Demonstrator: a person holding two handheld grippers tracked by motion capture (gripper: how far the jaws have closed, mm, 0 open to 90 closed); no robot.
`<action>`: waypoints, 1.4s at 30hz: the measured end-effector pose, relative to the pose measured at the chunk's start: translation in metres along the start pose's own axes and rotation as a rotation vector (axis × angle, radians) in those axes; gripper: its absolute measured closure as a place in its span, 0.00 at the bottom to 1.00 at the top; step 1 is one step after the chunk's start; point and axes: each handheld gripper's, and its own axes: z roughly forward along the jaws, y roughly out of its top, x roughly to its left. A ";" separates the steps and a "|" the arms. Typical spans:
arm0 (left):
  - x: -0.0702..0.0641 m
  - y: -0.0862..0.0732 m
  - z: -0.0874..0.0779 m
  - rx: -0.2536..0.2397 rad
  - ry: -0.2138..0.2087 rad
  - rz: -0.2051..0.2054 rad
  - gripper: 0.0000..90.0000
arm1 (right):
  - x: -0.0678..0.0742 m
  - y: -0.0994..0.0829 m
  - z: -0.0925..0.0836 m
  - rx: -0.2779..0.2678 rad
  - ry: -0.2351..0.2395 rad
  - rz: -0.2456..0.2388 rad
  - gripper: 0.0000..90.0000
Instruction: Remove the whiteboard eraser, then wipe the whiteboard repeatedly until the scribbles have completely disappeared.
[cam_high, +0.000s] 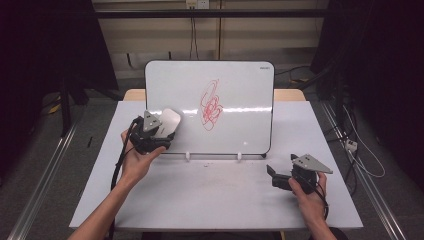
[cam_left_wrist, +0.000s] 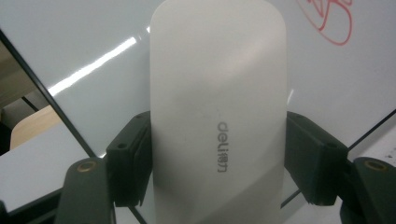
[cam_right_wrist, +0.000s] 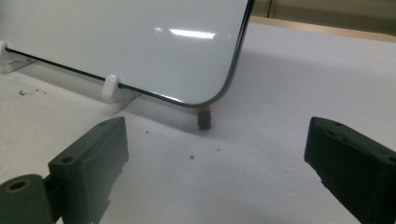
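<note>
With our left hand-held gripper (cam_high: 162, 127) clamped on the white eraser (cam_left_wrist: 218, 112) at the whiteboard's (cam_high: 235, 130) lower left, we should press it flat and sweep right over the red scribble (cam_high: 211, 105), while our right hand-held gripper (cam_high: 272, 172) rests apart on the worktop (cam_high: 200, 195).

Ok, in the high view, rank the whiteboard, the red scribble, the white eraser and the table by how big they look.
Largest to smallest:
1. table
2. whiteboard
3. red scribble
4. white eraser, though the left gripper partly hides it, so its spot after the scribble is unsure.
</note>
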 end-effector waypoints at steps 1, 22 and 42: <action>0.001 0.000 -0.002 -0.006 0.002 0.005 0.35 | 0.000 0.000 0.000 0.001 -0.001 0.002 0.07; 0.009 -0.001 -0.037 -0.139 -0.014 -0.093 0.34 | 0.000 0.000 0.002 0.004 0.000 0.006 0.07; -0.010 0.013 -0.043 -0.168 -0.069 -0.045 0.34 | 0.000 0.000 0.001 -0.001 -0.002 0.011 0.07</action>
